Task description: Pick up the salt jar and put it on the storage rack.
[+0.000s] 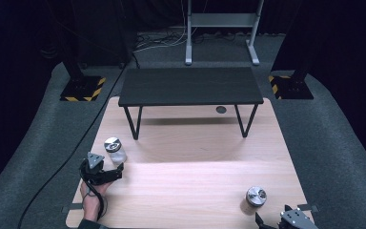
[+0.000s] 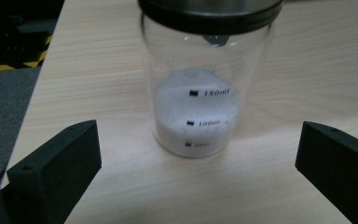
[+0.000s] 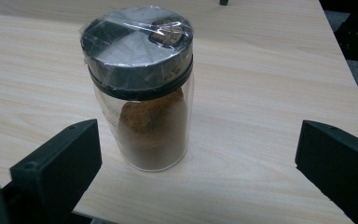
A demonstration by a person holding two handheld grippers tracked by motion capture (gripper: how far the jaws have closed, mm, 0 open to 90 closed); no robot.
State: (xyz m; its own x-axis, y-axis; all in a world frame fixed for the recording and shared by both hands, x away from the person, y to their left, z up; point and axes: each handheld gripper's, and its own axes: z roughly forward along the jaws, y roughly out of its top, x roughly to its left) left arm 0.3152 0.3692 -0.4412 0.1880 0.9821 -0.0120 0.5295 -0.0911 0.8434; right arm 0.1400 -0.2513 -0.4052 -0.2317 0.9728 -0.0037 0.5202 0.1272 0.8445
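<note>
From above you just get two glass jars with shiny metal lids. The left tongs (image 2: 198,172) close-up shows the near-left jar (image 2: 205,93) holds white powder, with 50, 100 and 150ml marks printed on it. The right tongs (image 3: 198,172) close-up shows brown powder in the other jar (image 3: 142,93), its lid under clear wrap, close to the table's (image 1: 186,191) near right corner. Both tongs are spread wide, touching nothing. The light wood middle lies open, with a small black bench (image 1: 190,86) at the back.

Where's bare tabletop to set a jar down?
Free: the wide middle between the white-powder jar and brown-powder jar, up to the black riser shelf. Crowded: front corners, where the left claw and right claw sit by the jars.
</note>
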